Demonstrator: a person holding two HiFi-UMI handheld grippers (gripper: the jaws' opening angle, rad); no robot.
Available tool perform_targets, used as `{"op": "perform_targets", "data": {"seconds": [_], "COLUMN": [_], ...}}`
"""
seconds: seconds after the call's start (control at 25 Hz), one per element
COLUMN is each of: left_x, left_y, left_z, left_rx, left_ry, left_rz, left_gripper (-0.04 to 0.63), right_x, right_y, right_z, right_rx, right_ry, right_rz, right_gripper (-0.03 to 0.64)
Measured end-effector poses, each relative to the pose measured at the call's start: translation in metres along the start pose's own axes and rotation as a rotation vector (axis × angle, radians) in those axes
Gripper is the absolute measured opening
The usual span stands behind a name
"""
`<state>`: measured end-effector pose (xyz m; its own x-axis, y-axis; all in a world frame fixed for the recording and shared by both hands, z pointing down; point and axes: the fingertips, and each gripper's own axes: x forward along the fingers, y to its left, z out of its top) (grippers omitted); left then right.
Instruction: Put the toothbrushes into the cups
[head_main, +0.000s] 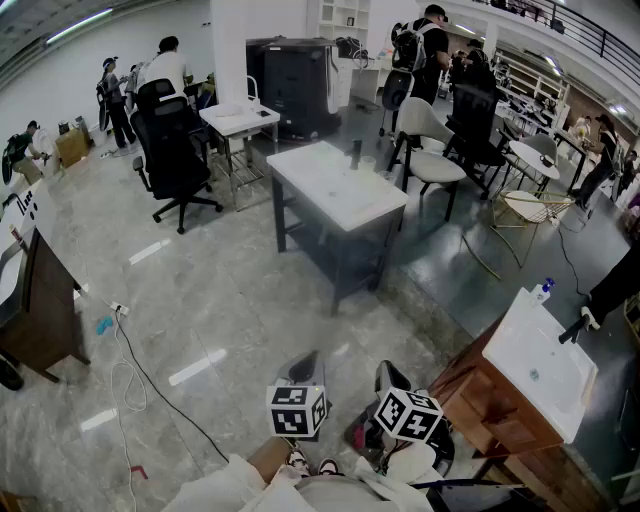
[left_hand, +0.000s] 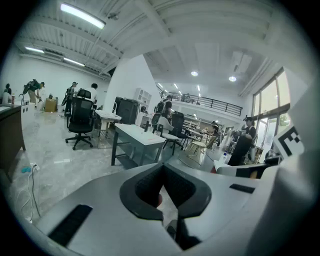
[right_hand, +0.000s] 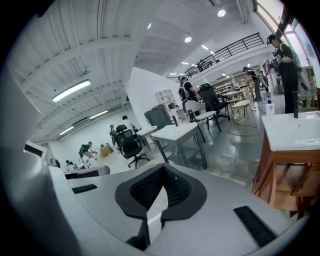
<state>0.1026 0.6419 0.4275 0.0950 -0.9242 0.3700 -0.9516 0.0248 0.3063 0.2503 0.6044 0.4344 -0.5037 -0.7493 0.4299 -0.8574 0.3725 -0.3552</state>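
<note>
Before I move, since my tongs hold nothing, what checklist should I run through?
1. Left tongs shut and empty: ok.
2. Right tongs shut and empty: ok.
3. Cups found: cannot tell; a dark upright thing stands at the far edge of the white table, too small to name.
4. Toothbrushes found: not ok; none shows in any view.
5. Way to the table: ok; the floor cable lies left of the straight path.
</note>
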Motion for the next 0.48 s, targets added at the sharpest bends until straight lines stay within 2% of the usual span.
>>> {"op": "perform_targets", "data": {"seconds": [0.48], "left_x": [-0.003], "left_y": [0.038], "left_z": [0.004], "left_rx": [-0.005], "left_ry": [0.002], "left_rz": [0.019], "left_gripper": [-0.005], "right_x": [0.028], "right_y": [0.035], "right_z": [-0.005], "right_rx": [-0.002], "right_ry": [0.011], "right_rz": [0.031], "right_gripper": [0.023]}}
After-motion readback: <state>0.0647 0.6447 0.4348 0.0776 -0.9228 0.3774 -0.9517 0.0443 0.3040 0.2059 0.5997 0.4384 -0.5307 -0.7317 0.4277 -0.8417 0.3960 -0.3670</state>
